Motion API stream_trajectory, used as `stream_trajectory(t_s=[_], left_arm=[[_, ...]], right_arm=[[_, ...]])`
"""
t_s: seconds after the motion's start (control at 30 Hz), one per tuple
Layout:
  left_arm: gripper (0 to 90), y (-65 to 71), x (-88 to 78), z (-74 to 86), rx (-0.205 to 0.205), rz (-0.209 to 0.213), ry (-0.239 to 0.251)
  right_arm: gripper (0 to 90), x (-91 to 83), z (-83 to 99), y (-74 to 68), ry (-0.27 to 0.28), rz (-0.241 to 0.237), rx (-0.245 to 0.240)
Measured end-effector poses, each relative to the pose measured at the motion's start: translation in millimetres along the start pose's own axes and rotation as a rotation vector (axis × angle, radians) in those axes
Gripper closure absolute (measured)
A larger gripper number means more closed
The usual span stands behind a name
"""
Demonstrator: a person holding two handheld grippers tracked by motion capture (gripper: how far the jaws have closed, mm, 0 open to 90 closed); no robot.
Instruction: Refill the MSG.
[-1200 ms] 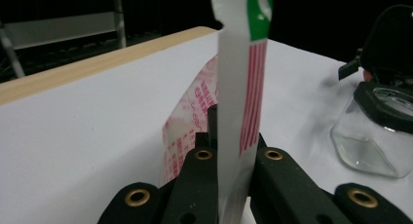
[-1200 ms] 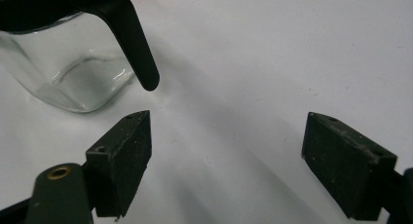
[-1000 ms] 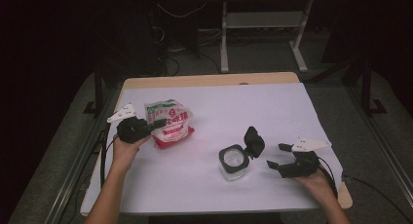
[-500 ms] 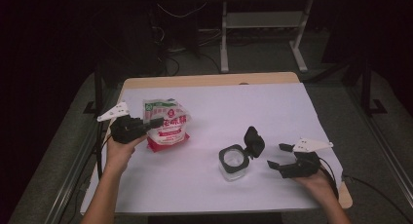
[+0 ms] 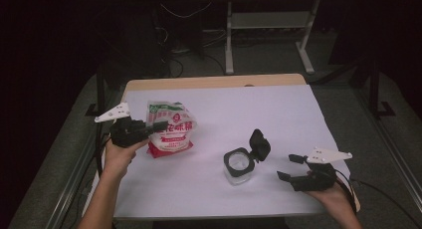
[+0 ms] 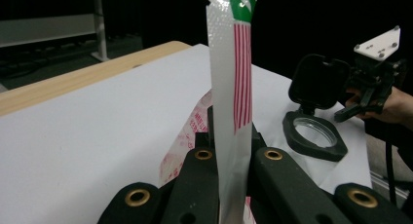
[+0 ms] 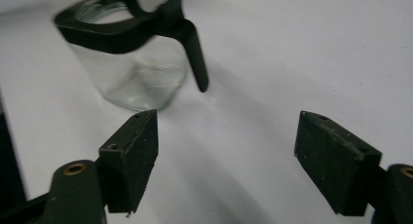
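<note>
A white, red and green plastic bag [image 5: 171, 129] stands tilted at the table's left, one edge lifted. My left gripper [image 5: 155, 126] is shut on that edge; in the left gripper view the thin bag edge [image 6: 231, 78] rises between the closed jaws of the left gripper [image 6: 234, 158]. A clear glass jar [image 5: 238, 165] with a black rim and a flipped-open black lid stands right of centre. My right gripper [image 5: 287, 167] hovers open just right of the jar [image 7: 131, 73]. Its jaws have just been closing a little, with nothing between them in the right gripper view [image 7: 226, 156].
A white sheet [image 5: 278, 119] covers the wooden table, whose bare far edge [image 5: 214, 82] shows at the back. Dark floor, cables and a metal stand [image 5: 268, 25] lie beyond. The other hand's gripper [image 6: 372, 87] shows past the jar [image 6: 314, 136] in the left gripper view.
My left gripper has risen and pulled the bag's edge up, so the bag stands more upright. My right gripper has shifted a little beside the jar.
</note>
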State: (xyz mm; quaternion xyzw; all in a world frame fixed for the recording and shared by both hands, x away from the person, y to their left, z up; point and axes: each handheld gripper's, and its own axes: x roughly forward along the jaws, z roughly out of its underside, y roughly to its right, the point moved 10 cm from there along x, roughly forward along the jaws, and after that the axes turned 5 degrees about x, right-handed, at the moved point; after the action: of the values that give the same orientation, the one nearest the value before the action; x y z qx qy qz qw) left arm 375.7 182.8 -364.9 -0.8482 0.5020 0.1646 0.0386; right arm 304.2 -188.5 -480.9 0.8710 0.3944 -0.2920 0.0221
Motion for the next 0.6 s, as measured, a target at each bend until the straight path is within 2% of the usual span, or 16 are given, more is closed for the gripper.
stream_trajectory(t_s=[0.1, 0.2, 0.27, 0.4, 0.43, 0.6], left_arm=[[90.0, 5.9, -0.7, -4.5, 0.004, 0.004, -0.003], [90.0, 11.6, -2.5, -7.9, 0.009, 0.022, 0.008], [90.0, 14.2, -3.7, -9.5, 0.004, 0.030, 0.019], [90.0, 20.0, -4.7, -9.8, -0.007, 0.048, 0.020], [90.0, 21.3, -4.3, -9.7, -0.008, 0.049, 0.019], [90.0, 24.9, -3.1, -8.7, -0.009, 0.057, 0.007]], right_arm=[[30.0, -6.8, -1.3, -10.6, 0.009, -0.016, 0.000], [42.8, -11.6, -3.5, -22.6, -0.001, -0.037, -0.017], [59.7, -14.8, -4.2, -31.6, -0.004, -0.064, -0.027], [86.4, -16.0, -6.1, -45.3, -0.011, -0.089, -0.047], [89.8, -15.5, -8.0, -48.4, -0.008, -0.090, -0.060], [89.9, -11.3, -20.3, -71.5, 0.008, -0.121, -0.080]])
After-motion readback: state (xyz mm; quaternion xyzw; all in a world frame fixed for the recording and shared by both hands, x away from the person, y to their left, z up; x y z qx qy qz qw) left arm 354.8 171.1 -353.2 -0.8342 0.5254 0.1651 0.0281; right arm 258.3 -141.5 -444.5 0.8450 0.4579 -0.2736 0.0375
